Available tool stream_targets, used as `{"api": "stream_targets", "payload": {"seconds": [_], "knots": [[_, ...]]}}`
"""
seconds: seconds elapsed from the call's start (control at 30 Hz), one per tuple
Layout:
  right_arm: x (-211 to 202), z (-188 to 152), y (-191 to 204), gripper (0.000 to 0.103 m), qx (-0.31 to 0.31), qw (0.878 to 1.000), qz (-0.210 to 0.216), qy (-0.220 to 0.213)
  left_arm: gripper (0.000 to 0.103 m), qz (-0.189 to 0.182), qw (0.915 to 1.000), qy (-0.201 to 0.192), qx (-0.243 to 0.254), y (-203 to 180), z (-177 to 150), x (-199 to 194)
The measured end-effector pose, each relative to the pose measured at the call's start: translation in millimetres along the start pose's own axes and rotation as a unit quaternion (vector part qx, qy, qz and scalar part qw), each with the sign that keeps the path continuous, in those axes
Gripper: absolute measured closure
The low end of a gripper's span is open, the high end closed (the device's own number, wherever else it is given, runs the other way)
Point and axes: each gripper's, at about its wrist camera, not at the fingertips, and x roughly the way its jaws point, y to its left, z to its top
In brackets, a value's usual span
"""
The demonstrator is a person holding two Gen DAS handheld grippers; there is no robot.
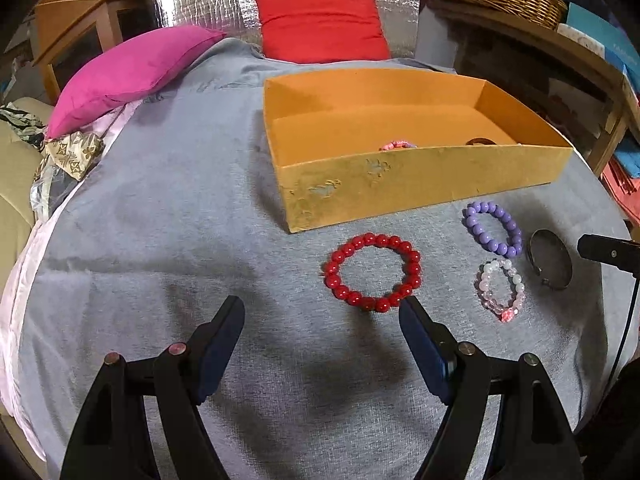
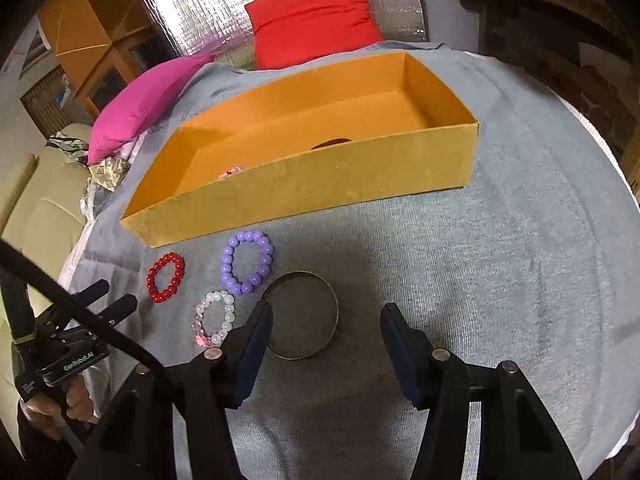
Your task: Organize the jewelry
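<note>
right gripper point(image 2: 326, 312) fingers half-spread, hovering empty over metal bangle point(image 2: 303, 316) near blanket's point(image 2: 500, 260) front edge | left gripper point(image 1: 322, 312) fingers gaping wide, empty, by red bead bracelet point(image 1: 373, 271) | bangle looking stiff, light, slippery: pinching across its rim seems best | orange box point(image 2: 320, 184) lying behind

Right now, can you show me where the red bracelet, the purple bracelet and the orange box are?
red bracelet point(image 1: 373, 272): left wrist view, on its right-side beads.
purple bracelet point(image 2: 247, 263): right wrist view, on its left-side beads.
orange box point(image 1: 420, 184): left wrist view, on its near outer wall.
</note>
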Motion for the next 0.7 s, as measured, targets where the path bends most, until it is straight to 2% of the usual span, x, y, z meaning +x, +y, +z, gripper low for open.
{"api": "stream_targets", "payload": {"seconds": [0.7], "knots": [[10, -4, -3, 0.042, 0.003, 1.000, 0.007, 0.017, 0.023, 0.025, 0.9993, 0.005, 0.027, -20, 5, 7]]}}
